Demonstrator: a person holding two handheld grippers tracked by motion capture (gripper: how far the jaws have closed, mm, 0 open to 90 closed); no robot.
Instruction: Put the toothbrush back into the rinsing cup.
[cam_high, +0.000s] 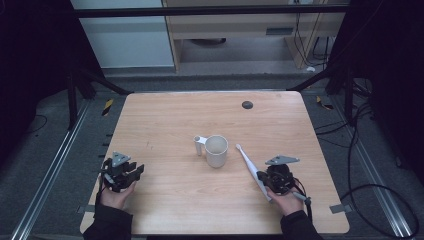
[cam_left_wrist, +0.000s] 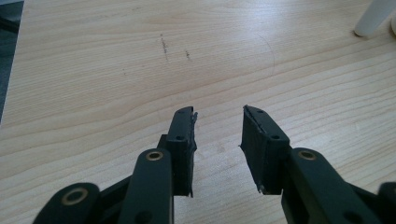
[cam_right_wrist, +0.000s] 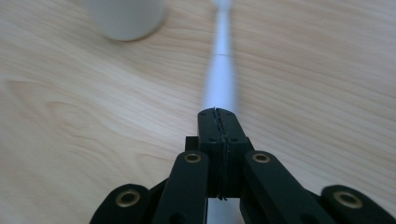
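Item 1: toothbrush (cam_high: 248, 166), white, lay flat on table (cam_high: 200, 112) at centre-right of high view, head toward upper left, handle end running under right gripper (cam_high: 272, 181). In right gripper view it (cam_right_wrist: 219, 77) ran straight up the frame from behind the jaw tips, blurred.

Item 2: right gripper, lower right of high view. Jaws pressed together, pads flush, nothing pinched betw. them (cam_right_wrist: 218, 116); they sat above the brush handle; contact can't be told.

Item 3: left gripper (cam_high: 129, 174), lower left of high view, well apart from brush. Jaws spread w/ a gap, bare wood between (cam_left_wrist: 218, 135).

Item 4: mug (cam_high: 216, 150), white, upright, frame centre, just left of brush head; handle at its left.
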